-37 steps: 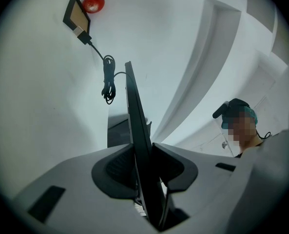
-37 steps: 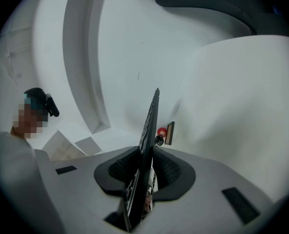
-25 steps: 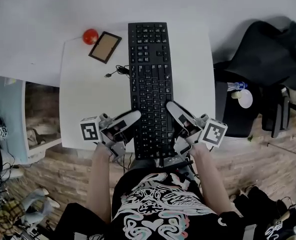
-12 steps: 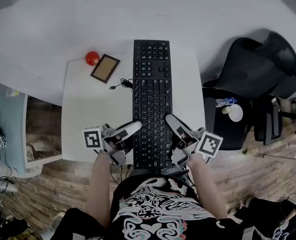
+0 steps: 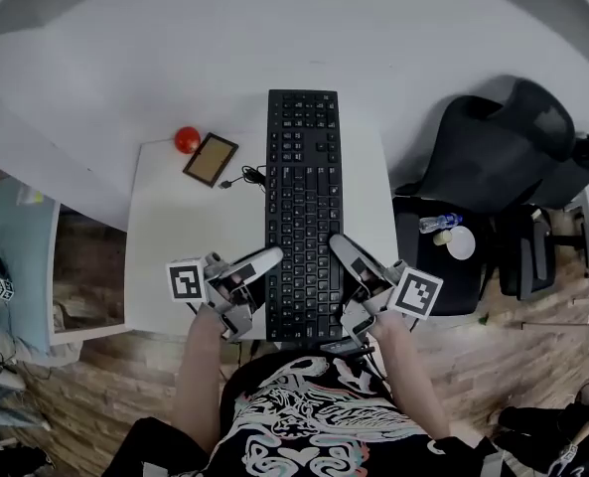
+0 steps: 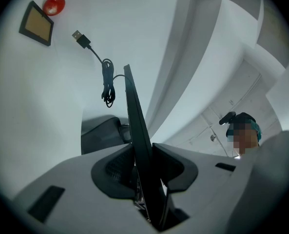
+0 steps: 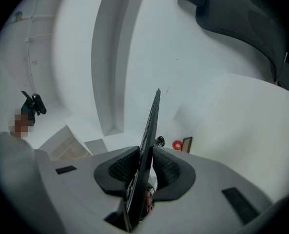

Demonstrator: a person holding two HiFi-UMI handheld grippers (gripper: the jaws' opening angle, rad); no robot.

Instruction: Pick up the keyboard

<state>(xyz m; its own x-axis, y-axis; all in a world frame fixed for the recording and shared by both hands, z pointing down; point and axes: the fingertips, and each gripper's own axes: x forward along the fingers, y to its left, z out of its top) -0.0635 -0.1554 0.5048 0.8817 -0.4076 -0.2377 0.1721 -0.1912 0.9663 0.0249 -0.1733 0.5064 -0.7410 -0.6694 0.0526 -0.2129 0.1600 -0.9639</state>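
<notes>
Table (image 5: 165,237): small and white. Its left part carries a red ball (image 5: 186,139), a framed board (image 5: 211,159) just beside it, and a loose USB cable (image 5: 246,178) near the keyboard's left edge.
Left gripper (image 5: 264,259): clamped on the keyboard's left long edge, near the end closest to the person. Its own view shows the thin black slab pinched between both pads.
Keyboard (image 5: 303,197): black and full-size, running lengthwise away from the person and carried between the two grippers. It appears lifted just off the tabletop, with its far end reaching past the table's back edge.
Right gripper (image 5: 344,246): closed on the right long edge, opposite the left one, with pads pressing both faces.
Office chair (image 5: 493,152): dark, well apart to the right, not involved.
Step in hand: the grasp is made, and the lift looks under way or just finished.
Next move: a level carry likely calls for both hands moving together, since the long far end is unsupported and could sag or twist in the pads.
</notes>
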